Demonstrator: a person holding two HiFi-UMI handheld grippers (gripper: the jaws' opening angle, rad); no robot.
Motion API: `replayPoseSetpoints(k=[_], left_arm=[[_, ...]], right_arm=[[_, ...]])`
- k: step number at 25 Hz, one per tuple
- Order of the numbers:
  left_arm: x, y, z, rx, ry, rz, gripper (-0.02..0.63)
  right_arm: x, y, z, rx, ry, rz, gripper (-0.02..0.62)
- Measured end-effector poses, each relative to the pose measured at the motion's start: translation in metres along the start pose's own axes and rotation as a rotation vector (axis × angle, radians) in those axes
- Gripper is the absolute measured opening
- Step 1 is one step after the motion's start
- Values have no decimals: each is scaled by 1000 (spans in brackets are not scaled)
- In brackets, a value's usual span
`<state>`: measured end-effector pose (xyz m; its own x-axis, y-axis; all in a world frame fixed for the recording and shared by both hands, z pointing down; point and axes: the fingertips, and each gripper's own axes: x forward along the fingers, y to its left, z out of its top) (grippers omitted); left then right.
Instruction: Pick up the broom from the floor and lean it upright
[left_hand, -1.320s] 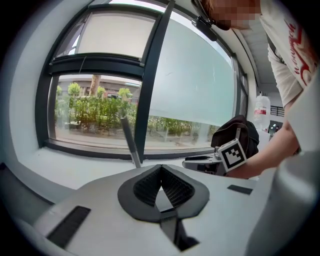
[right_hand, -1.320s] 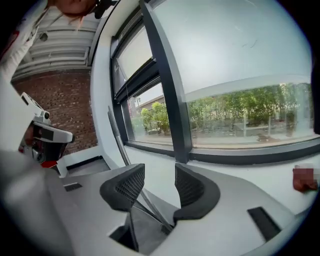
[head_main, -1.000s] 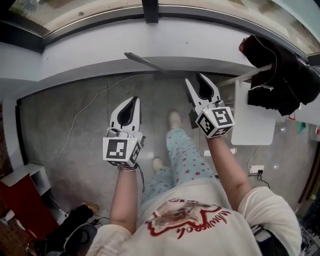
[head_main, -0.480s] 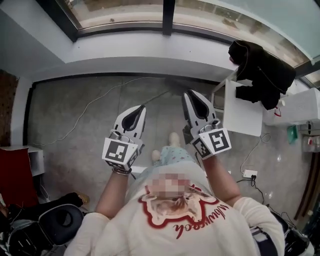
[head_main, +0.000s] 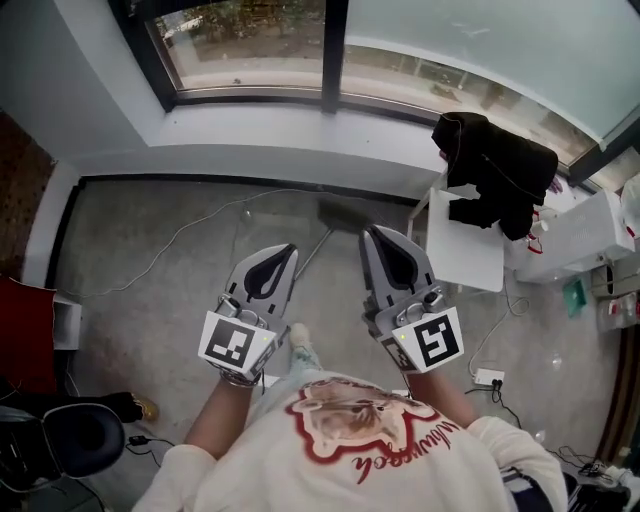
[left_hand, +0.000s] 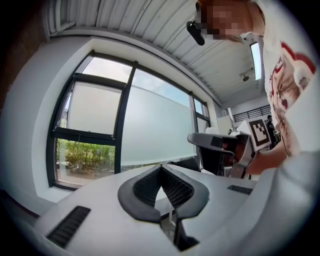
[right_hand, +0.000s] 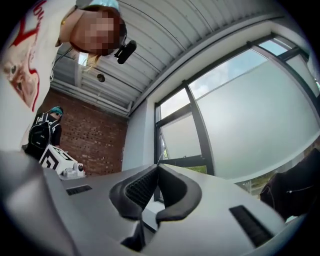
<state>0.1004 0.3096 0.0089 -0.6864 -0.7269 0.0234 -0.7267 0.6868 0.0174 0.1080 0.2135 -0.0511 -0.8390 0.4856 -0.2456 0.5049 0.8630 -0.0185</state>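
Note:
The broom (head_main: 322, 243) shows in the head view as a thin handle with a dark head (head_main: 340, 212) by the foot of the wall under the window. It is on its own, beyond and between both grippers. Whether it leans or lies flat I cannot tell. My left gripper (head_main: 288, 250) is held level in front of my torso, its jaws shut on nothing (left_hand: 160, 167). My right gripper (head_main: 372, 232) is beside it, tilted slightly up, also shut and empty (right_hand: 158, 166). Both point at the window.
A white table (head_main: 465, 240) with a dark jacket (head_main: 495, 180) on it stands at the right by the window. A thin cable (head_main: 190, 225) runs over the concrete floor. A black chair (head_main: 85, 440) is at the lower left, a power strip (head_main: 488, 377) at the right.
I have straightened up and both grippers have risen away from the floor and the broom. The right gripper's jaws, open a second ago, have shut with nothing between them.

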Motion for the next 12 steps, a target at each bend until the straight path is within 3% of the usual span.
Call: replayPoseSetpoints(k=[7, 12], left_arm=[[-40, -143, 11, -41, -49, 7, 20], [-59, -206, 19, -24, -42, -17, 20]], right_arm=[[-143, 22, 20, 24, 46, 8, 25], [-192, 24, 45, 44, 22, 7, 25]])
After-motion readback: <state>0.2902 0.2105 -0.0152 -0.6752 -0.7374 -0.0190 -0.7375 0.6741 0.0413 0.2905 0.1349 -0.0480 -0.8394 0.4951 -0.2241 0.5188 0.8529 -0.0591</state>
